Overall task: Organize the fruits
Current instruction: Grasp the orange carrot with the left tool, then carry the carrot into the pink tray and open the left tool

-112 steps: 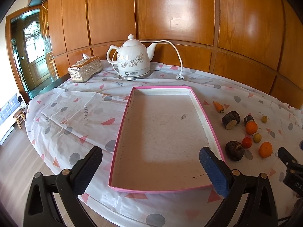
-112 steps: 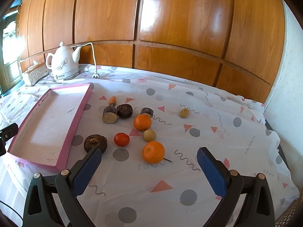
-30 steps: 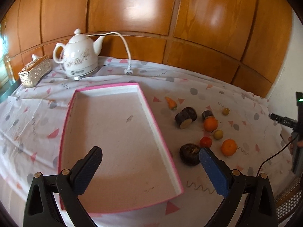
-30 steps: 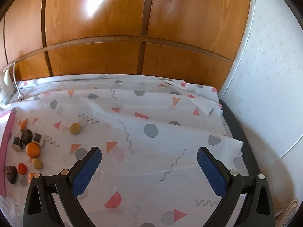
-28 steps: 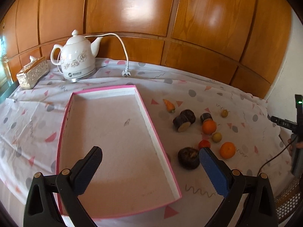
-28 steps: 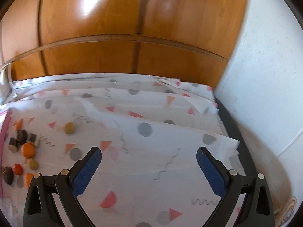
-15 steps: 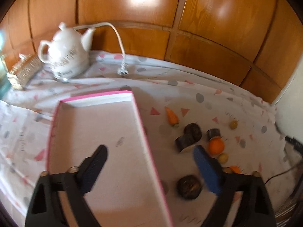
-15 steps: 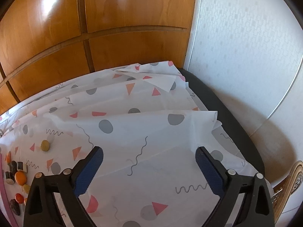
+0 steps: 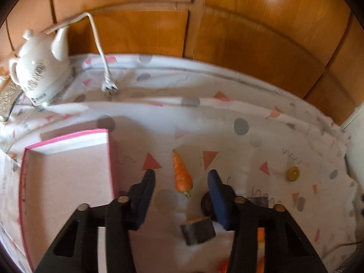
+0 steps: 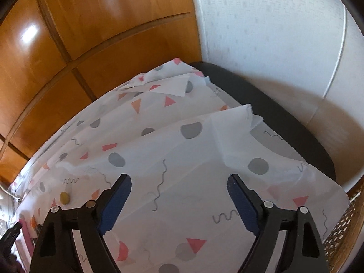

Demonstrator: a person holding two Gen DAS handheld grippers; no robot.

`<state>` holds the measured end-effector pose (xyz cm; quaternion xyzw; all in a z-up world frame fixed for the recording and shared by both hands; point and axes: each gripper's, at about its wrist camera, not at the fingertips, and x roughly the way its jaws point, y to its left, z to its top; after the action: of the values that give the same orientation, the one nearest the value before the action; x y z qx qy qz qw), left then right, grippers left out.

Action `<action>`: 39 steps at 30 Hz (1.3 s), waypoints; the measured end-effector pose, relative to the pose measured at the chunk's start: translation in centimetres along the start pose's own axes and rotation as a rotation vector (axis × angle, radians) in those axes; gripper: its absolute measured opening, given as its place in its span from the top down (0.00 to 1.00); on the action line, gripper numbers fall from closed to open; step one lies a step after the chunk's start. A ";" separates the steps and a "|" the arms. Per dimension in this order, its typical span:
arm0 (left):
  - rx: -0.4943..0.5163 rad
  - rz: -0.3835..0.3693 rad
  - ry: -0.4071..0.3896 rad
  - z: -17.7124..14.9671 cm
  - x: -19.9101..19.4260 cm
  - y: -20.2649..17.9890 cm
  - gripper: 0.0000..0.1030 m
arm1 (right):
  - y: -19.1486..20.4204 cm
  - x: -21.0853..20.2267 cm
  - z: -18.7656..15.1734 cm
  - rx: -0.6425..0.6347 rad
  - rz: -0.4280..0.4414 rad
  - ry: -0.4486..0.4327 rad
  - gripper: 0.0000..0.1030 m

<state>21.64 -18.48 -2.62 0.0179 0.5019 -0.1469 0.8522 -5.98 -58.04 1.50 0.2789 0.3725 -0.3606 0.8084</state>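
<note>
Two grippers over a desk [image 10: 295,122] draped in a white cloth [image 9: 227,122] printed with grey dots and pink triangles. Left gripper [image 9: 180,182] pointed steeply down, jaws closing, narrow but not yet pressing; carrot [image 9: 181,174] lying between the blue pads, tip toward 12 o'clock, leafy end toward 6, clear gaps on both sides. Crowding the right pad: a dark round piece [image 9: 206,202] at its 6 o'clock, partly hidden behind the finger, and a dark cut chunk [image 9: 198,231] lower, between the two black finger arms. More orange fruit glimpsed at 5 o'clock behind the right arm, too hidden to name. Small yellow-green fruit [image 9: 292,173] alone at 3 o'clock, well apart. Pink-rimmed tray [image 9: 68,134] at 9 o'clock of the carrot, near wall just beside the left pad. White kettle [image 9: 38,68] at 10 o'clock by the wood panelling [image 9: 250,34], its cord and plug [image 9: 108,87] on the cloth at 11.

Right gripper [image 10: 179,195] wide, jaws closing slowly, nothing between them but bare cloth. Same small yellow-green fruit at 9 o'clock of it, white wall [image 10: 273,34] at 1 o'clock.
</note>
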 end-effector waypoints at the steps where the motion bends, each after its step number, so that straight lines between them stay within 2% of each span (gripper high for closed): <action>1: -0.008 0.001 0.022 0.1 0.9 -0.1 0.59 | 0.1 0.0 0.0 -0.006 0.008 0.000 0.15; 7: -0.018 0.067 0.059 0.0 3.7 -0.1 0.59 | 0.9 -0.2 0.1 -0.036 0.080 0.012 0.15; 9: -0.028 0.057 0.093 -0.4 4.7 0.1 0.71 | 1.2 -0.2 0.0 -0.049 0.106 0.018 0.15; 10: -0.029 0.060 0.082 -0.6 4.6 0.2 0.73 | 1.4 -0.1 -0.1 -0.056 0.123 0.024 0.15; 11: -0.027 0.065 0.074 -0.6 4.5 0.2 0.79 | 1.7 -0.1 -0.1 -0.064 0.140 0.029 0.15; 12: -0.037 0.059 0.079 -0.7 4.3 0.3 0.80 | 1.9 -0.1 -0.2 -0.074 0.159 0.033 0.15; 14: -0.056 0.045 0.063 -0.9 3.1 0.5 0.80 | 2.3 -0.3 -0.4 -0.089 0.187 0.036 0.17; 19: -0.036 0.051 -0.048 -1.6 -2.6 1.0 0.80 | 3.5 -0.6 -0.9 -0.141 0.241 0.039 0.22; 21: -0.087 0.041 -0.076 -2.1 -4.7 2.3 0.80 | 3.9 -0.6 -1.2 -0.155 0.268 0.053 0.23; 25: -0.200 0.103 -0.121 -3.6 -8.0 5.7 0.80 | 4.2 -0.3 -1.5 -0.161 0.297 0.079 0.24; 31: -0.303 0.210 -0.091 -7.6 -8.6 11.4 0.80 | 3.9 -0.8 -1.3 -0.151 0.308 0.062 0.24; 34: -0.307 0.248 -0.067 -9.1 -7.8 13.4 0.80 | 3.8 -1.3 -1.0 -0.152 0.290 0.031 0.24; 37: -0.312 0.252 -0.053 -10.1 -6.9 14.8 0.80 | 3.6 -1.5 -0.8 -0.149 0.262 0.009 0.30; 39: -0.292 0.266 -0.048 -10.6 -6.4 15.1 0.80 | 3.7 -1.4 -0.8 -0.155 0.237 0.002 0.30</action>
<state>13.81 -0.68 -4.11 -0.0432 0.4907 0.0408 0.8693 -4.07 -54.79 2.85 0.2582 0.3647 -0.2325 0.8639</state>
